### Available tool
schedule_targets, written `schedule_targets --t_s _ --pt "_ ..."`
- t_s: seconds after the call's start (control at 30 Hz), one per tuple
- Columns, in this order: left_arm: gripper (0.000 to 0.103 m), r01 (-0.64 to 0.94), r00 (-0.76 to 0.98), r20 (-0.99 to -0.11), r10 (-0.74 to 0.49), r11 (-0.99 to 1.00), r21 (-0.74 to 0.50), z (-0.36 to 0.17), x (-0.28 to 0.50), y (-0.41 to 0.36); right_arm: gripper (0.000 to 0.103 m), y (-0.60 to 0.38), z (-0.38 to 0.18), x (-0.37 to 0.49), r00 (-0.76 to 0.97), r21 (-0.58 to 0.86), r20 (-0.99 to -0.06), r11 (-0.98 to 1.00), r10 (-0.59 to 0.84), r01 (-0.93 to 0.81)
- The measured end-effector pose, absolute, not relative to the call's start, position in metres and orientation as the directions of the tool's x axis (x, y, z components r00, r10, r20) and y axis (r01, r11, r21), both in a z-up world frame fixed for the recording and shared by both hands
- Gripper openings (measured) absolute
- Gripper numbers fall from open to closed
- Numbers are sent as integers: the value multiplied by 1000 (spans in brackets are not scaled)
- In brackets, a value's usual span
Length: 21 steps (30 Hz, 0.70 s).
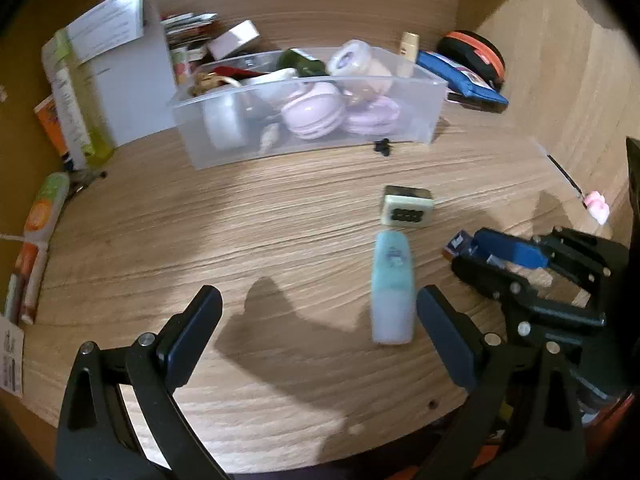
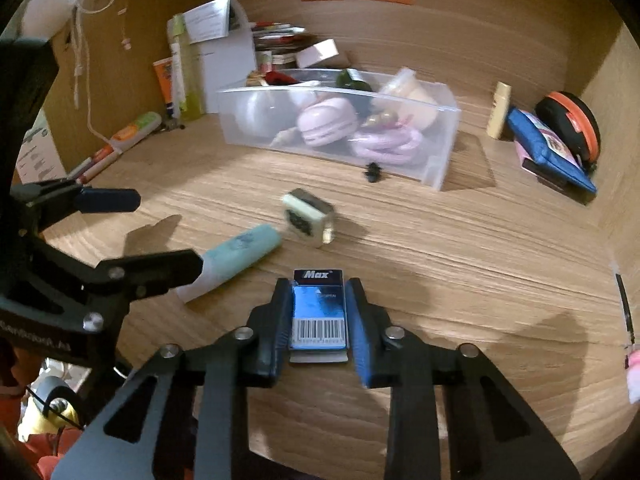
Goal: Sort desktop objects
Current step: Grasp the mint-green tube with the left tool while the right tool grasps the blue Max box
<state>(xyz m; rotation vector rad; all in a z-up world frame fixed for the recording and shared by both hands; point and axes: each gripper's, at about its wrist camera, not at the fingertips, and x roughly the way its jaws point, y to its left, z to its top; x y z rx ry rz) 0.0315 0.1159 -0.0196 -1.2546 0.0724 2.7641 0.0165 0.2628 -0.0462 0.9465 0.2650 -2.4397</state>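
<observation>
Gripping the staple box (image 2: 319, 312) for binning, right gripper (image 2: 319, 316) fingers clamp it; left gripper (image 1: 318, 320) fingers gape beside the tube (image 1: 392, 288).

Dim warm light; hard shadows; fisheye blur

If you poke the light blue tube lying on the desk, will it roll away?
Probably a little. The light blue tube looks rounded and lies on its side on the smooth wooden desk, so it could roll sideways. It seems small and plastic, so likely light.
</observation>
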Motion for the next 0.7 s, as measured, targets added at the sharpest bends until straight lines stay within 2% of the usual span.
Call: schedule_targets --t_s 0.13,0.2,0.47,0.63,0.7 --pt "97 -157 -665 -743 77 -987 39 -22 27 133 25 281 -46 8 -639 26 -673 -876 -371 481" --pt "80 -172 -672 -737 68 -983 66 -24 25 140 25 290 -45 3 -634 62 -674 -885 -378 462" --pt "42 -197 -645 -753 126 -980 4 -30 13 142 25 306 -37 -9 -644 117 -658 -899 -389 423" --pt "25 -183 -659 -742 125 -983 -2 -31 13 139 25 305 -30 -14 -649 133 -644 -895 -405 427" --pt "24 -175 -662 -738 127 -984 -12 -31 12 137 25 304 -29 -15 -647 139 -642 -893 -411 429"
